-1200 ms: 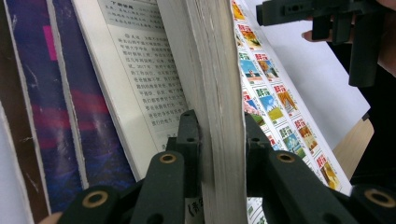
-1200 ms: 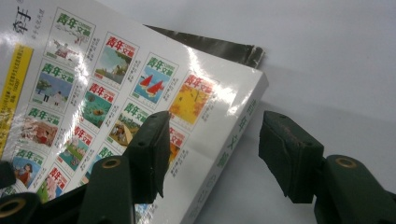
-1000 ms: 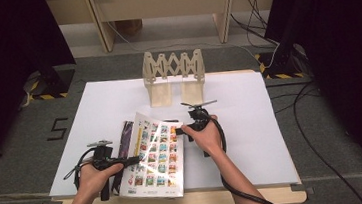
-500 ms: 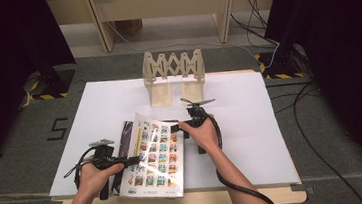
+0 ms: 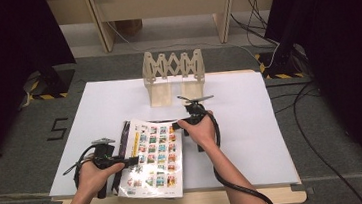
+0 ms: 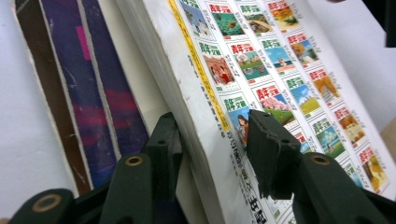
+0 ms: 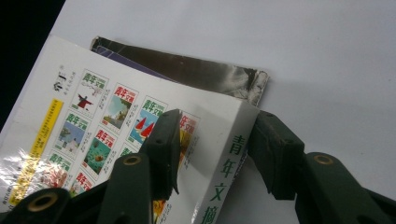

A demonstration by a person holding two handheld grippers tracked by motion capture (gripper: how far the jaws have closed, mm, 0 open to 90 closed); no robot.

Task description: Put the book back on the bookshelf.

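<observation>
A thick white book (image 5: 154, 155), its cover printed with several small colour pictures, lies on a dark purple book (image 5: 123, 137) on the white table (image 5: 251, 125). My left gripper (image 5: 133, 161) sits at the white book's left edge. In the left gripper view the jaws (image 6: 212, 140) straddle the page block (image 6: 261, 60) and have just been opening, with the pads off it. My right gripper (image 5: 177, 125) is at the far right corner. Its jaws (image 7: 217, 135) have just been closing around the spine corner (image 7: 107, 112), open with small gaps still showing.
A wooden accordion-style rack (image 5: 174, 75) stands at the back middle of the table. The dark book's worn edge (image 7: 201, 77) sticks out beyond the white one. Bare white tabletop stretches to the right of my right hand. Cables trail from both grippers.
My right gripper has edged a little left onto the book's far right corner. The left hand and both books have stayed where they were.
</observation>
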